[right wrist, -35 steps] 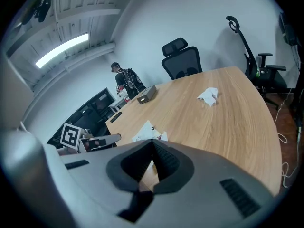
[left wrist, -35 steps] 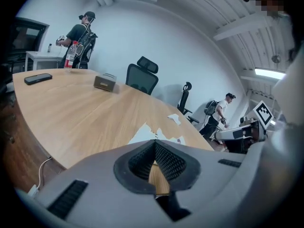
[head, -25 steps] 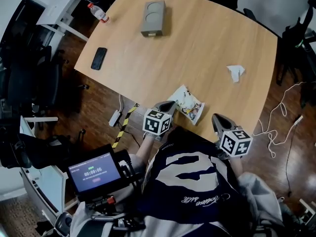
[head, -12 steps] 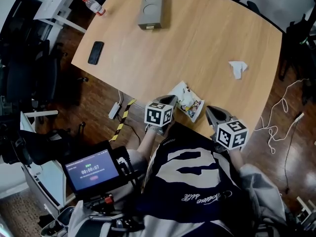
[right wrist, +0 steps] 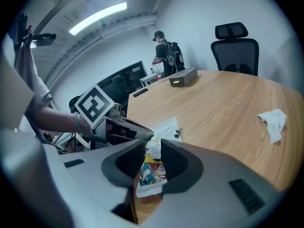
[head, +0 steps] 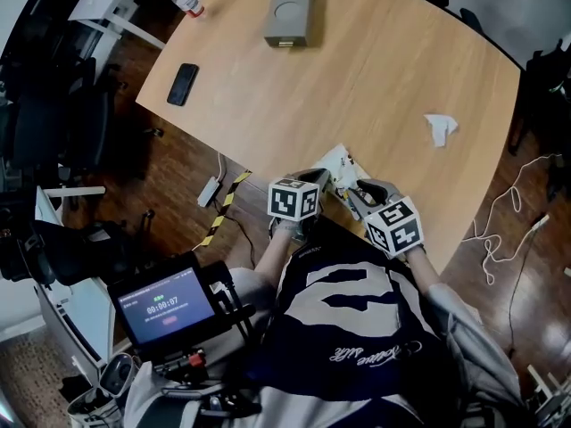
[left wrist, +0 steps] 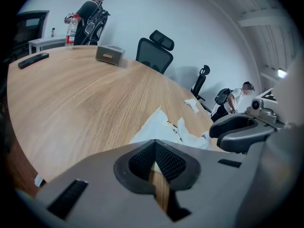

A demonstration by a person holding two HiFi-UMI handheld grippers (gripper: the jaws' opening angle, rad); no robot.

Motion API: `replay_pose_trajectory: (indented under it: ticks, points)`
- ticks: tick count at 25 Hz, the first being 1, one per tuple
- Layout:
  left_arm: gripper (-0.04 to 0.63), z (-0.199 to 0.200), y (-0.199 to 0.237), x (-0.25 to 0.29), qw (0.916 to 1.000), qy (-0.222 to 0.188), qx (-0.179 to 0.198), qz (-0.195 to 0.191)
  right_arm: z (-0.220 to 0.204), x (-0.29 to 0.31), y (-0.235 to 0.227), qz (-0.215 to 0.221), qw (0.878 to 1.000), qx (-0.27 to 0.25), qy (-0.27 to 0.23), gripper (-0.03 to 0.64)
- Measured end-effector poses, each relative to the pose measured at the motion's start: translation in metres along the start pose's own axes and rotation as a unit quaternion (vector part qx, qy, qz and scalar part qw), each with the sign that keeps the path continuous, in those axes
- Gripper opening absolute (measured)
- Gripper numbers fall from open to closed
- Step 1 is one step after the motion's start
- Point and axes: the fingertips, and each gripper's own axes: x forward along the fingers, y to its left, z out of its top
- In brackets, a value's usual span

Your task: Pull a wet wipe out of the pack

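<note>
In the head view, the left gripper [head: 326,178] and the right gripper [head: 357,189] come together at the near edge of the tabletop [head: 384,69]. Both sets of jaws are at the wet wipe pack [head: 342,164]. A crumpled wipe [head: 440,127] lies well beyond the right jaws, off to their right. A grey box [head: 290,12] and a phone [head: 183,84] sit far beyond the left jaws.

In the left gripper view, the jaws are pressed together and their tips pinch the near edge of the pack. The pack spreads away from the tips, a little to the right. The right gripper shows just beside the jaws on the right.

In the right gripper view, the jaws stand apart with a narrow gap. A white wipe tuft [right wrist: 153,149] rising from the pack stands in that gap, close against the right-hand pad. The pack lies below and just beyond the jaws, printed face up. The left gripper's tips rest on the pack just to the left of these jaws.
</note>
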Motion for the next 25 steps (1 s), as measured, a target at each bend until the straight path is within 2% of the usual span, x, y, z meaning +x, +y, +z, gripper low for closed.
replay_pose_trajectory:
  ticks: [2,5,11,13,17,21,25]
  points:
    - [0.003,0.0,0.0,-0.001,1.0,-0.004,0.006,0.006,-0.001,0.01,0.001,-0.001,1.0,-0.009,0.011,0.087]
    - [0.003,0.001,0.0,-0.001,0.9999,-0.007,0.011,0.01,-0.004,0.023,0.001,-0.002,1.0,0.006,0.022,0.087]
    - [0.003,-0.001,0.0,0.003,0.9998,-0.007,0.014,0.014,-0.02,0.038,-0.008,-0.031,0.998,0.0,0.054,0.084]
    - [0.003,-0.001,0.001,0.008,0.9998,-0.007,0.014,0.015,-0.022,0.039,-0.011,-0.034,0.998,0.001,0.055,0.044]
    - [0.003,-0.001,0.001,0.005,0.9999,-0.005,0.01,0.011,-0.013,0.029,-0.007,-0.028,0.998,0.037,0.037,0.023]
    - [0.003,-0.001,-0.004,-0.012,0.9999,-0.008,0.01,0.007,0.009,0.001,0.008,-0.022,0.996,0.085,-0.004,0.021]
    - [0.003,-0.001,-0.009,-0.017,0.9998,-0.012,0.014,0.008,0.018,-0.024,0.008,-0.037,0.994,0.099,-0.03,0.021]
